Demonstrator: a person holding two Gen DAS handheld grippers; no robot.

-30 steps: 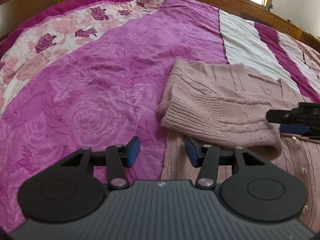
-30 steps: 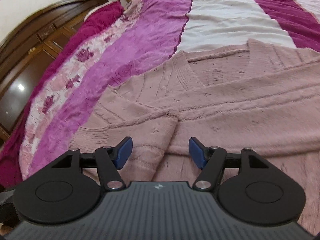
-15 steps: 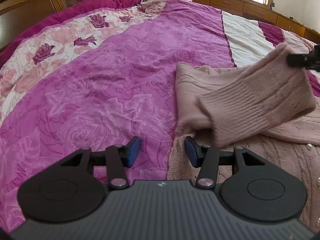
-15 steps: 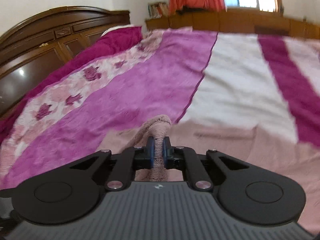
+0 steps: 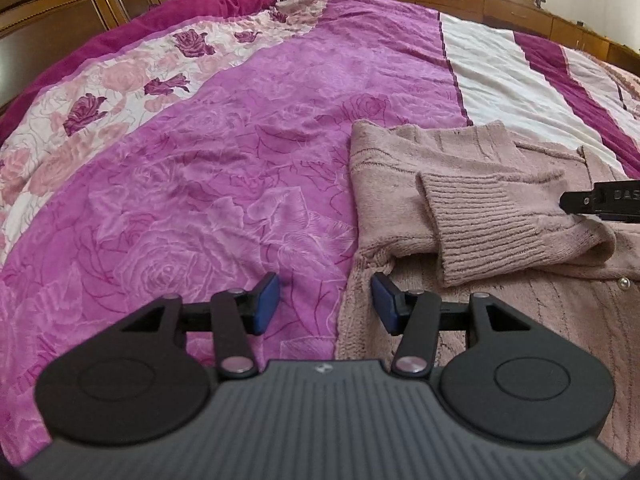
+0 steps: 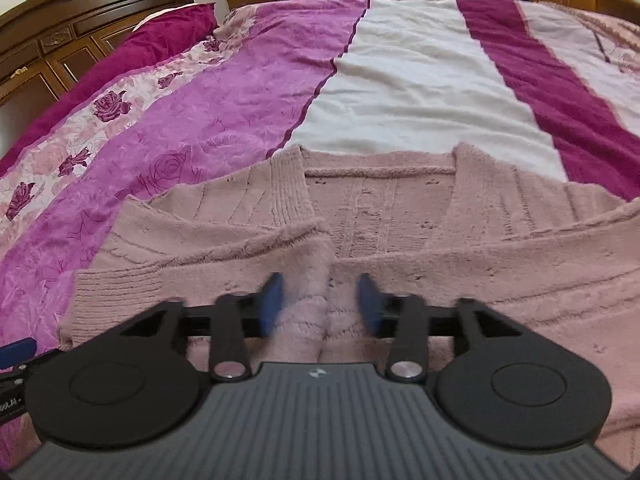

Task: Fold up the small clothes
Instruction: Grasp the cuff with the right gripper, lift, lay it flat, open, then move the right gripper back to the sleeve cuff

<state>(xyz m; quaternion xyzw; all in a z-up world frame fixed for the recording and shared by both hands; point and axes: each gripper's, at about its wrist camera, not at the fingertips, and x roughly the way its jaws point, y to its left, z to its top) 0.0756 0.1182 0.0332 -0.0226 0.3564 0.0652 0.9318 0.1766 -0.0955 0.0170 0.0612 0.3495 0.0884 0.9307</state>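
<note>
Nearest the lens in the right wrist view, the right gripper (image 6: 320, 304) stands with its jaws apart, and they have just been opening. A ridge of pink knit rises between the blue pads, which do not press on it; the pads are blurred, so whether one brushes the fabric cannot be told. The sleeve (image 5: 492, 224) appears released rather than held.

In the left wrist view, the left gripper (image 5: 326, 304) also has its jaws parted and grips nothing. It hovers over the near side edge of the cardigan (image 6: 400, 216), one pad above the bedspread (image 5: 200, 200) and the other above the knit.

The cardigan lies flat on the bedspread, front up, neckline away from both cameras. The sleeve is folded across the chest, its long axis crosswise to the body, its ribbed cuff pointing toward the left gripper's side. A second sleeve crosses from the opposite side.

Judgement: the sleeve fold looks complete. The next fold likely turns on the cardigan's side edge, which lies directly ahead of the left gripper and runs away from it. The left hand is the nearer to that edge; the right sits over the garment's middle.

Beyond the neckline the bedspread's white and magenta stripes run to a wooden headboard (image 6: 80, 32).
</note>
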